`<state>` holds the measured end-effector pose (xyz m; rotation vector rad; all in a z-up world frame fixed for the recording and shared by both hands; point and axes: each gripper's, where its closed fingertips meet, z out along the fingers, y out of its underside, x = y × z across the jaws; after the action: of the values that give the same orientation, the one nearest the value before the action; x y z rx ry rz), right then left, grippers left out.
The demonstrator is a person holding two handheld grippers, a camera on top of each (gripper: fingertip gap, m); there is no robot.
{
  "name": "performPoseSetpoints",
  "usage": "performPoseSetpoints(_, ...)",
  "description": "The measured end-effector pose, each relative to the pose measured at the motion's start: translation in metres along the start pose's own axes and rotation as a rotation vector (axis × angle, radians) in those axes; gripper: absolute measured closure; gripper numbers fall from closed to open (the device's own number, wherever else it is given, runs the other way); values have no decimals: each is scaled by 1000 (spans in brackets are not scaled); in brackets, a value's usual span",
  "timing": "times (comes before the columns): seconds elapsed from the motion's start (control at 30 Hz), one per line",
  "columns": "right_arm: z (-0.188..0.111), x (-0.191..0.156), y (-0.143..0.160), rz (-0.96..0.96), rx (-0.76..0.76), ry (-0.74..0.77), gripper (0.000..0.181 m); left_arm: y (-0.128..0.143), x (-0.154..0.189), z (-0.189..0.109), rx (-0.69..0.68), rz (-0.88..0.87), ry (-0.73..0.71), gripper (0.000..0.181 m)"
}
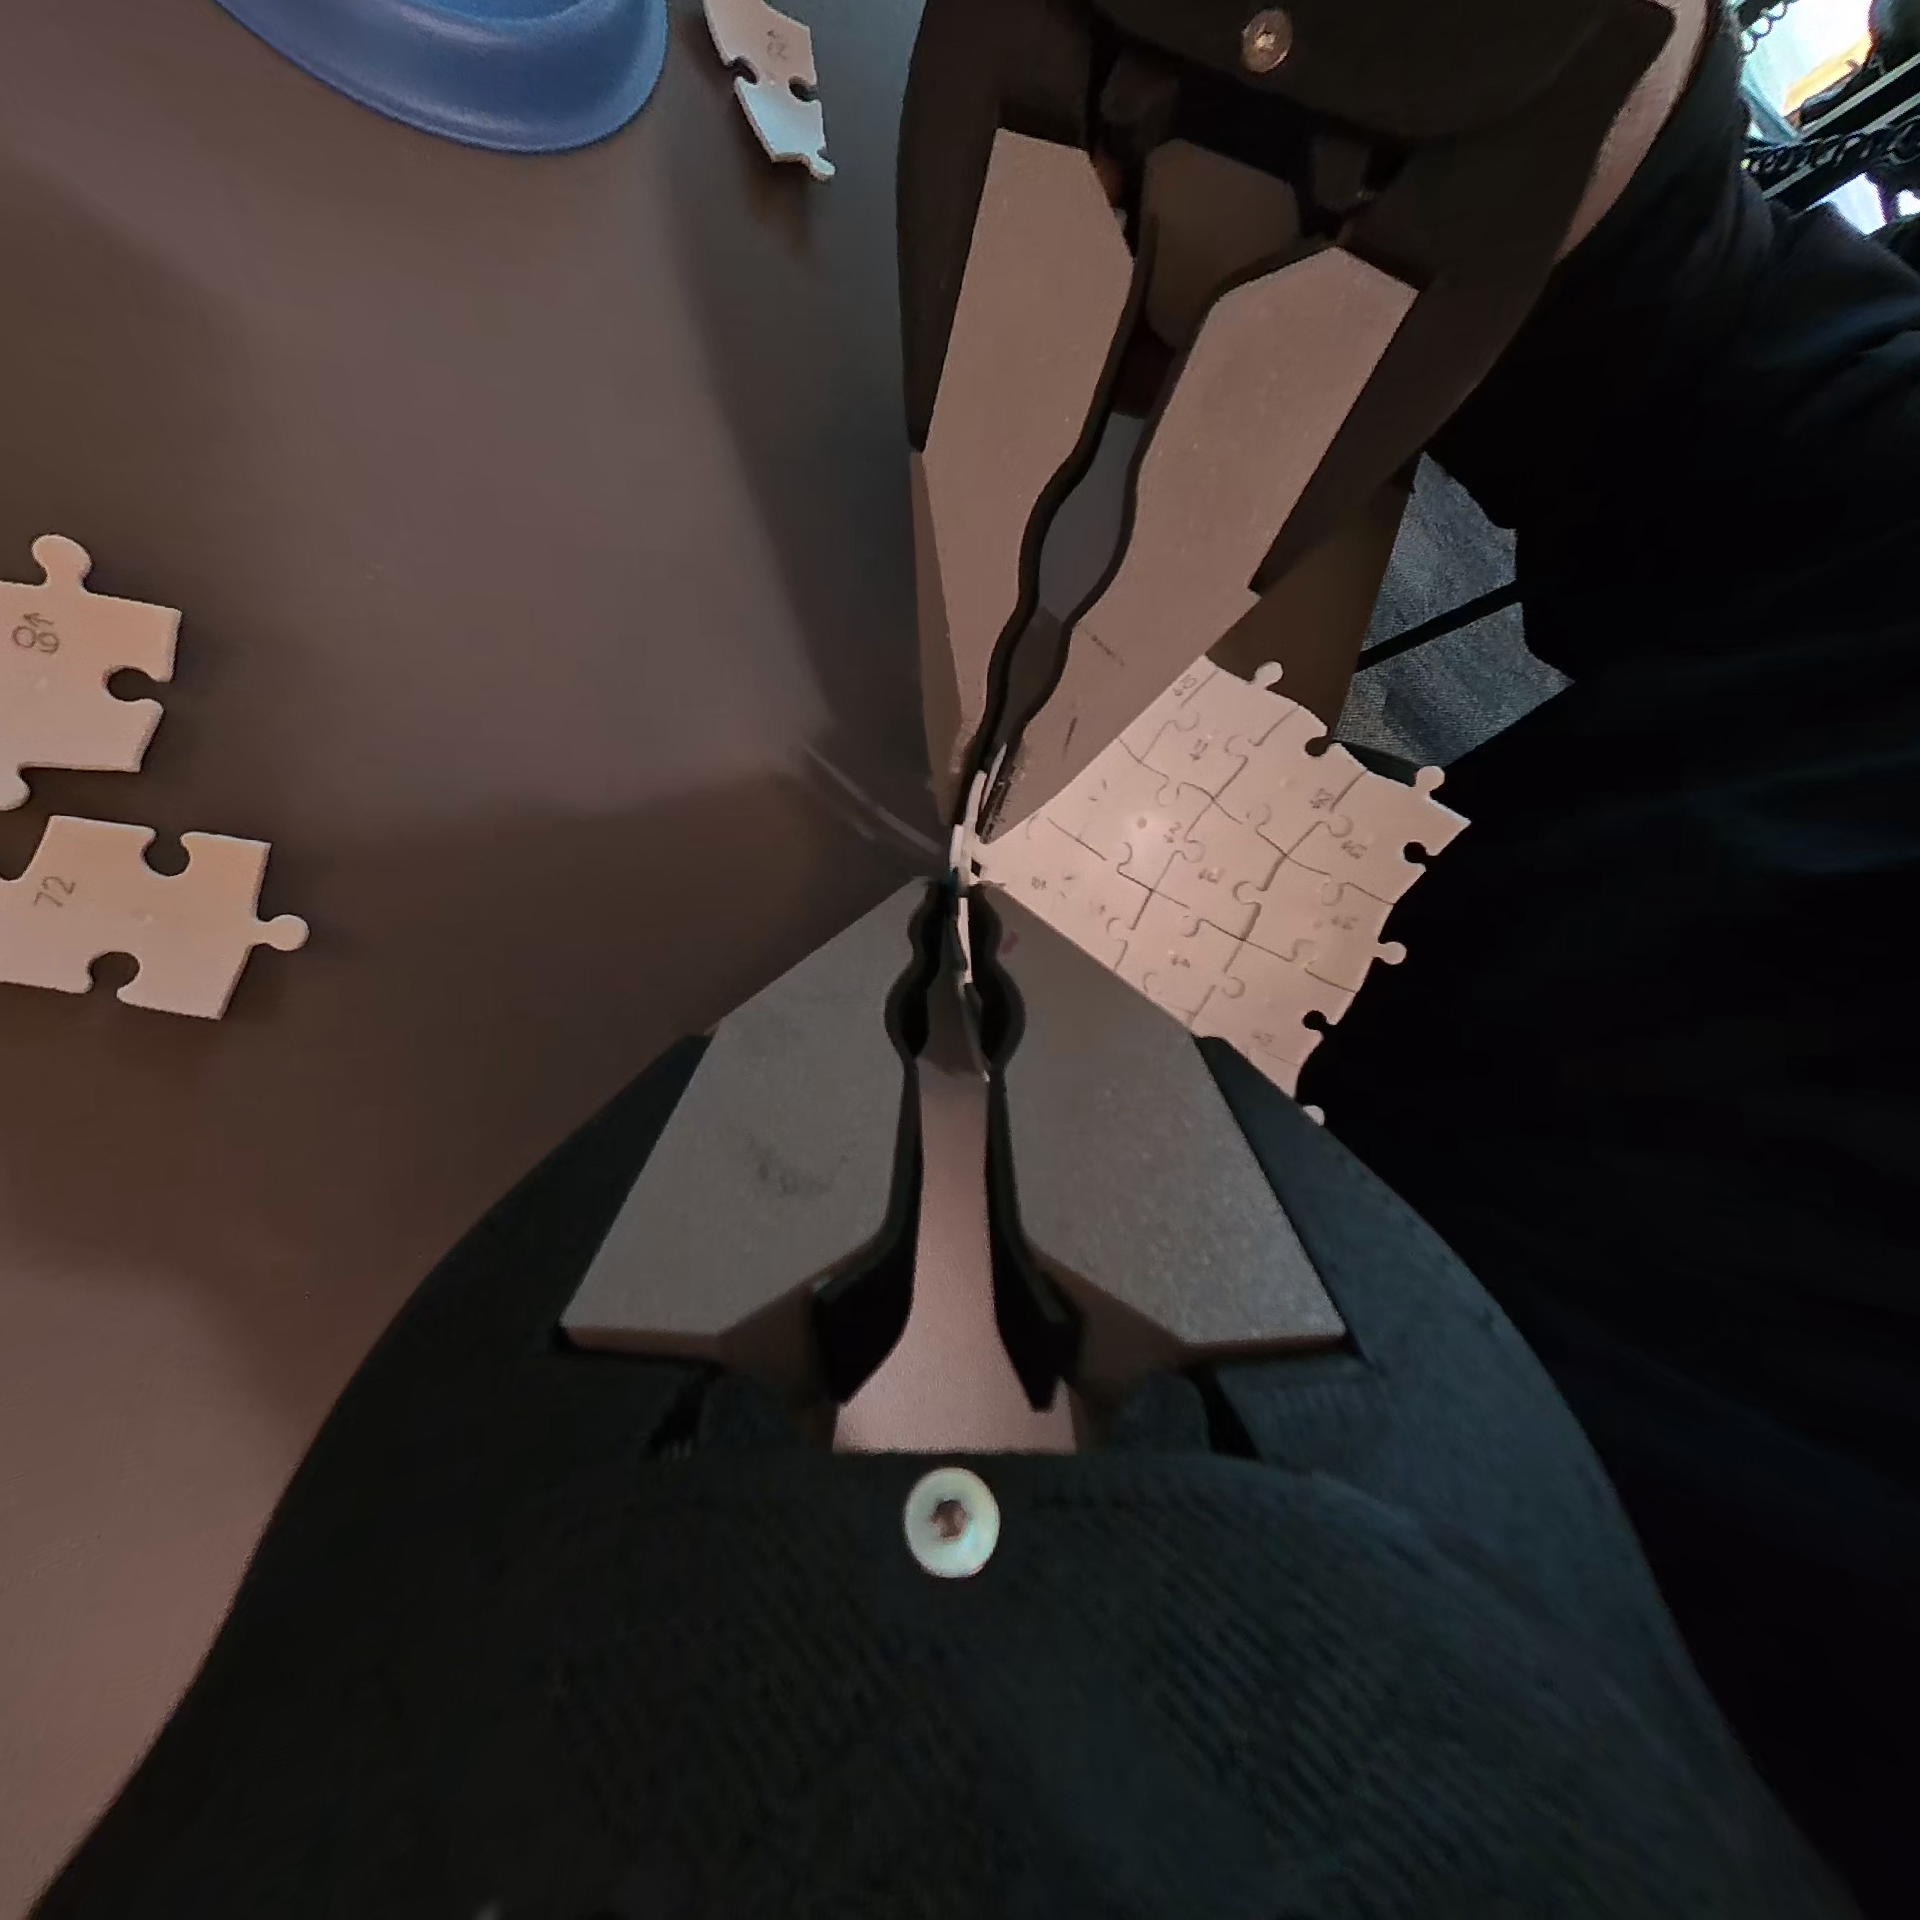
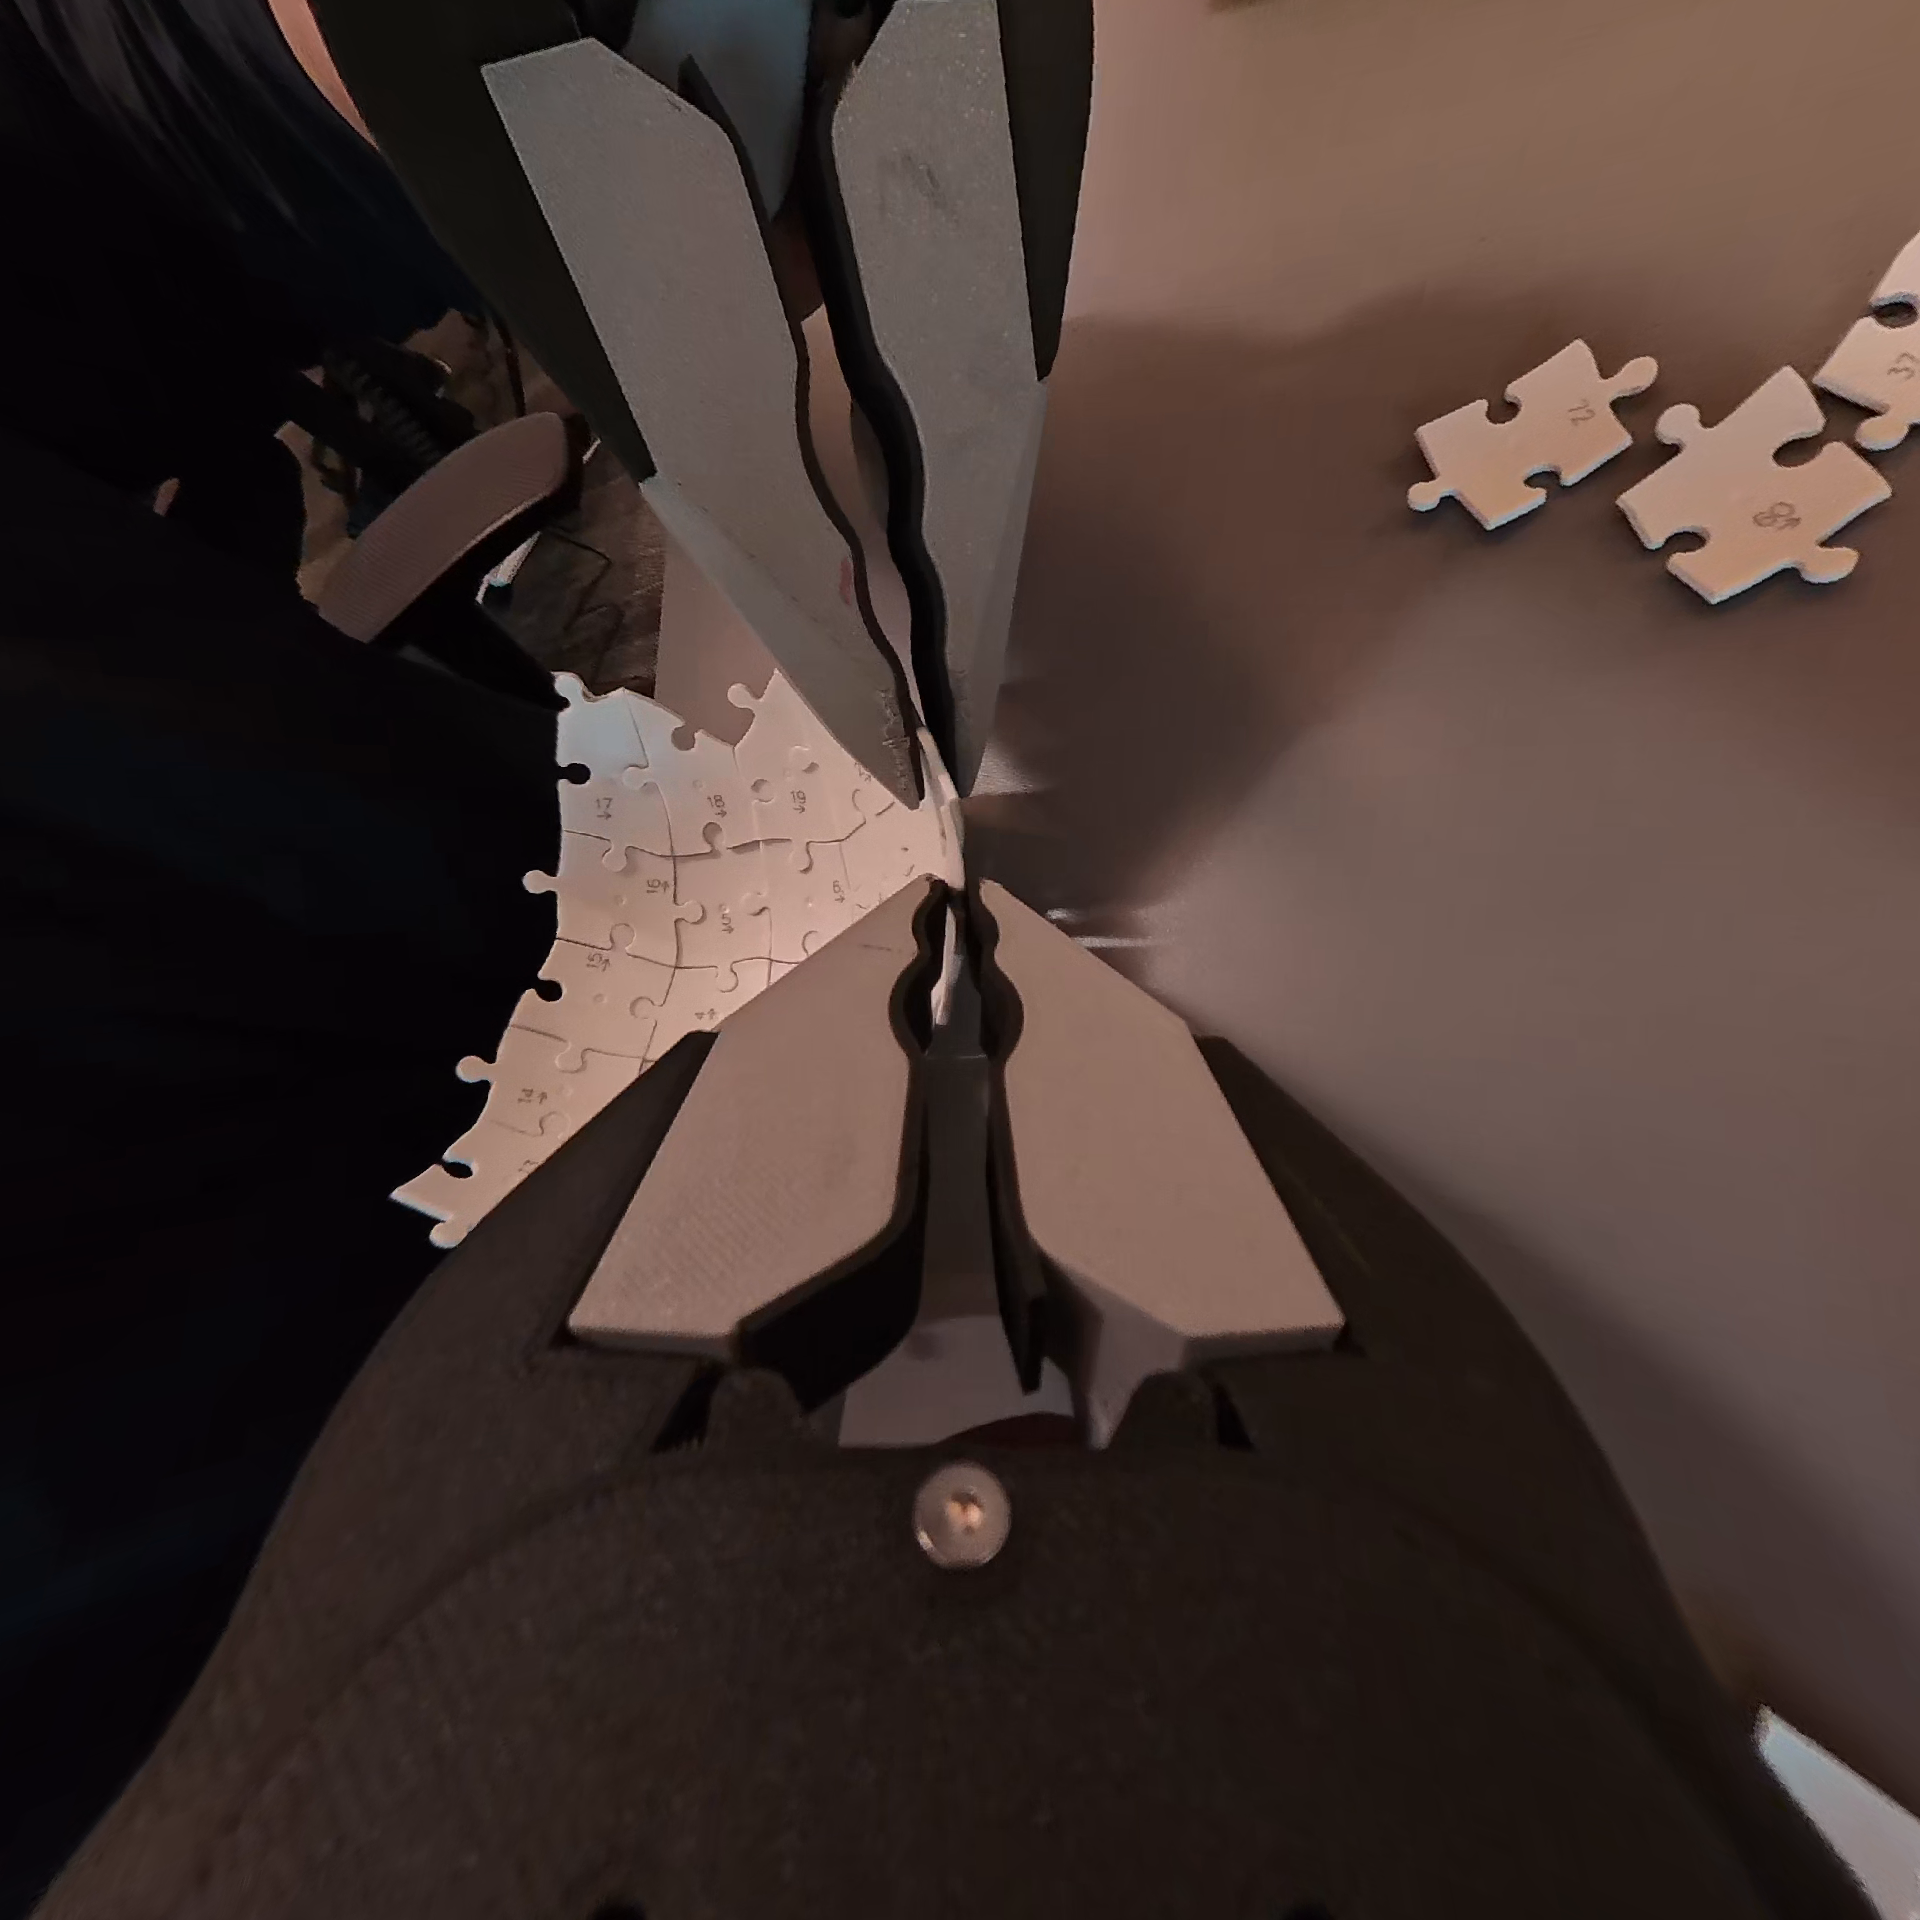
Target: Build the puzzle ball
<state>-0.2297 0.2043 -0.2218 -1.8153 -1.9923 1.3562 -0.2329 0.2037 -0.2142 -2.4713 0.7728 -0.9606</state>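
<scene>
Closest to my lens is the ribbed black body of my left hand-held gripper (image 1: 961, 914), its matte grey wedge-shaped fingers (image 1: 748, 1164) pinched nearly together on the thin white edge of the puzzle ball section (image 1: 1236, 862). My right hand-held gripper (image 2: 961, 914) meets it tip to tip from the far side, narrowed on that same edge. The section is a curved white shell of interlocked pieces with knobbed borders, held just above the near edge of the counter (image 1: 499, 540), beside my dark sleeve. The counter is smooth, matte brown. Loose white puzzle pieces (image 1: 125, 914) lie flat at left, each bearing a small printed number. A glossy blue rim (image 1: 499, 73) sits at the far left.
</scene>
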Motion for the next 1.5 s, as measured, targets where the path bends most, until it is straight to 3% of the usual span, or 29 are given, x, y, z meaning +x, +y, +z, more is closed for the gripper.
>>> performPoseSetpoints(0.23, 3, -1, 3, -8, -15, -10, 181, 6, 8, 3, -53, -17, 78, 163)
performPoseSetpoints(0.43, 3, -1, 5, -13, -23, 1, 181, 8, 7, 12, -134, 6, 89, 163)
performPoseSetpoints(0.5, 2, -2, 5, -9, -19, -7, 181, 6, 5, 13, -145, 30, 64, 174)
performPoseSetpoints(1.0, -3, -1, 3, 0, 13, 8, 181, -1, 3, 9, -18, 32, 10, 176)
performPoseSetpoints(1.5, -4, 0, 3, -21, 15, 44, 181, 0, 0, 12, 10, 78, -47, 180)
